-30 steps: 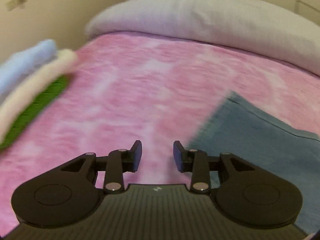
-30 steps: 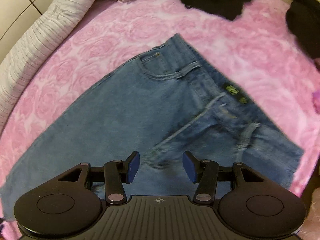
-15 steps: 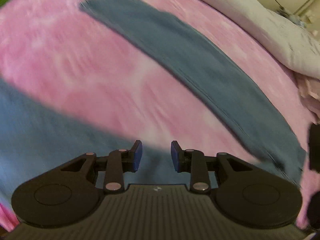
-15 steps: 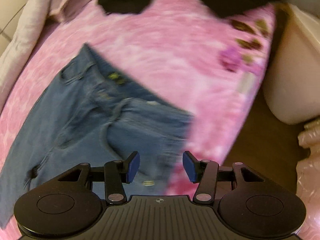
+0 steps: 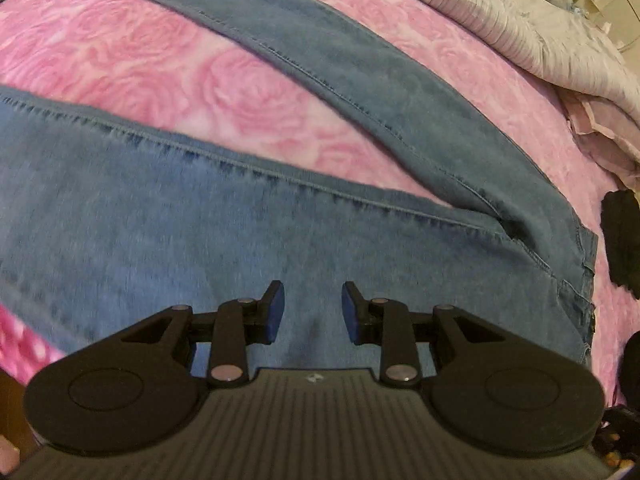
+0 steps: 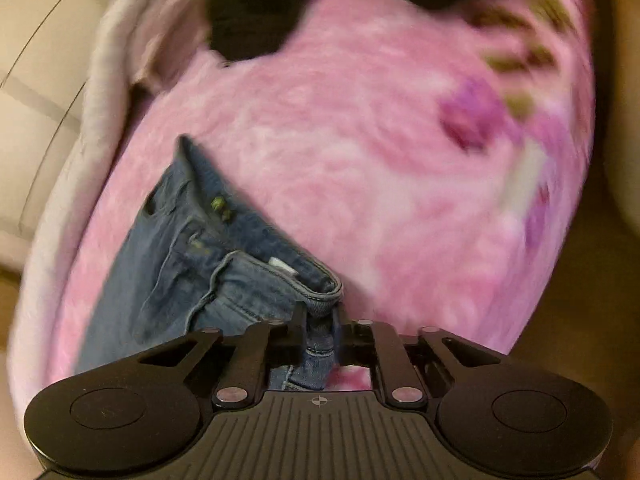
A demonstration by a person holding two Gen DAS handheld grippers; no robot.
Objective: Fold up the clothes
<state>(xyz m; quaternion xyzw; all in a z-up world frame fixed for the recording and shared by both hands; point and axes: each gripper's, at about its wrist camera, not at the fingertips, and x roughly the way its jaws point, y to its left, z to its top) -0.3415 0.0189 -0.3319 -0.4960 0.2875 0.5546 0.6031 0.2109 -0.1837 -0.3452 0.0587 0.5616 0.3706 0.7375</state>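
Note:
Blue jeans (image 5: 200,216) lie spread on the pink rose-patterned bedspread (image 5: 168,68), the two legs apart in a V. My left gripper (image 5: 313,312) is open and hovers just above the near leg, close to the crotch. In the right wrist view my right gripper (image 6: 320,320) is shut on the waistband corner of the jeans (image 6: 192,256), which bunches up between the jaws and lifts off the bed. The view is blurred by motion.
A grey-white striped duvet (image 5: 520,20) runs along the far side of the bed. Black clothes (image 6: 256,20) lie at the head of the bedspread, with a black piece at the right edge (image 5: 622,240). The bed edge and floor (image 6: 600,240) are to the right.
My right gripper has closed on the jeans' waistband corner and pulled it up. My left gripper has swung across the bed and now sits low over the near leg, still open.

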